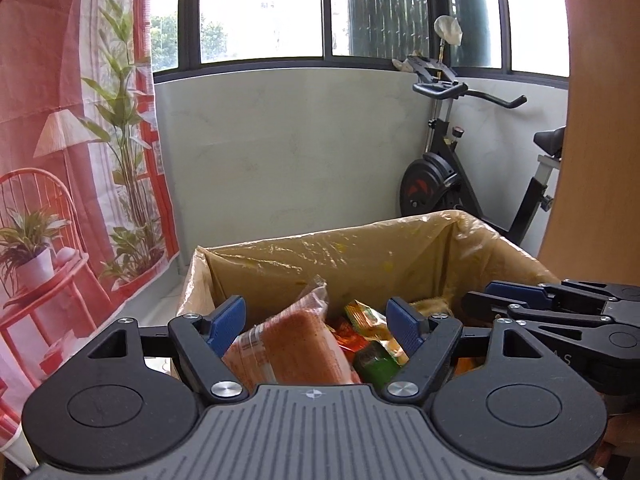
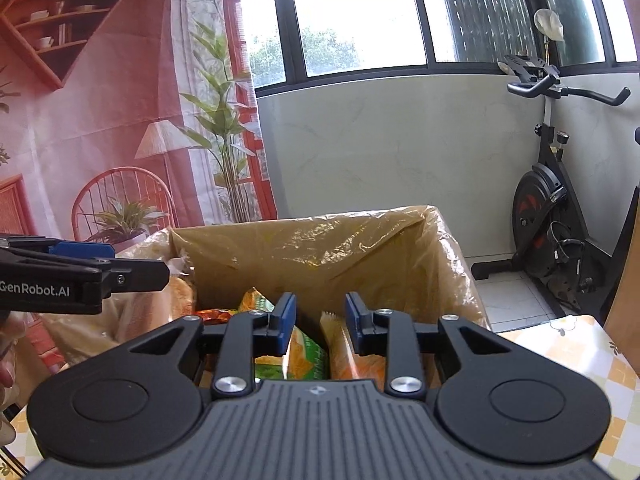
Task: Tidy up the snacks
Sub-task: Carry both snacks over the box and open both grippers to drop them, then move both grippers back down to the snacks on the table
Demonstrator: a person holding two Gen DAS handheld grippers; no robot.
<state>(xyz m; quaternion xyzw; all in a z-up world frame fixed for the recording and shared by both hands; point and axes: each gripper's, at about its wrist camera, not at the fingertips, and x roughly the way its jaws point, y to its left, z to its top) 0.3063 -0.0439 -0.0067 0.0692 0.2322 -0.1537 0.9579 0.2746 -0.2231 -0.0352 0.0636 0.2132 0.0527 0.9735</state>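
On my left hangs a printed pink room-scene curtain point(image 1: 72, 152). My left gripper point(image 1: 316, 320) gapes wide over the clear-wrapped orange snack pack point(image 1: 296, 340) in the plastic-lined cardboard box point(image 1: 320, 256). My right gripper point(image 2: 320, 320) stands narrow, pinching nothing, above green-yellow packets point(image 2: 300, 352). A black exercise bike point(image 2: 556, 208) stands beyond.

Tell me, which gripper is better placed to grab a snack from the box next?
Probably the left gripper: its jaws stand wide around the orange snack pack in the box. The right gripper has narrow jaws and grips nothing.
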